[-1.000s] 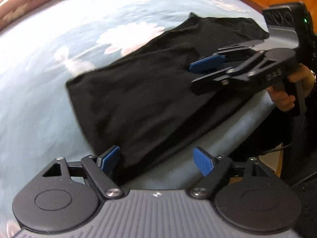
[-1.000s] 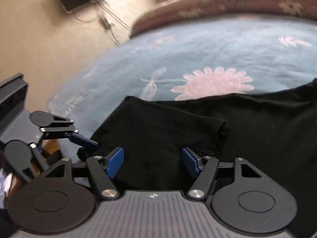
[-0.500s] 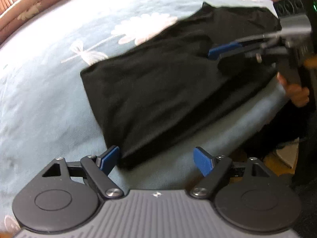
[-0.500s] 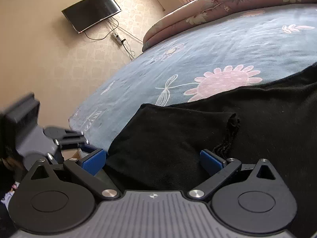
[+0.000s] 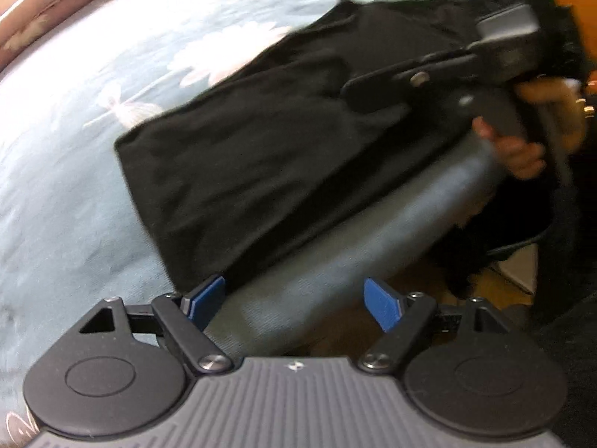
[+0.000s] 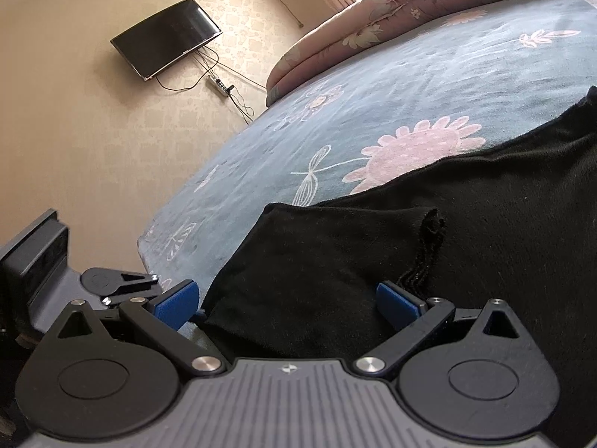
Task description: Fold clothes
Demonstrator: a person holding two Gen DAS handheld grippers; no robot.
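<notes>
blue floral bedspread (image 6: 429,86), black garment (image 5: 261,156) flat near its front edge, long axis seven to one o'clock. left gripper (image 5: 294,298) gaped empty at its near corner; right gripper (image 6: 291,302) spread wide over folded sleeve, nearer.

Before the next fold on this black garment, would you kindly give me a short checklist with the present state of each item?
1. Left gripper free to take cloth: ok, jaws apart with nothing between the pads.
2. Right gripper free to take cloth: ok, jaws wide, the folded flap lies between them unpinched.
3. Black garment lying flat on the blue floral bedspread: ok, though its near edge sits close to the edge of the bed.
4. Left gripper lined up on a corner: ok, the near corner is beside its left pad.
5. Sleeve tucked neatly: not ok, its cuff is bunched.
6. Far end of garment smooth: cannot tell, blurred and partly hidden.
</notes>
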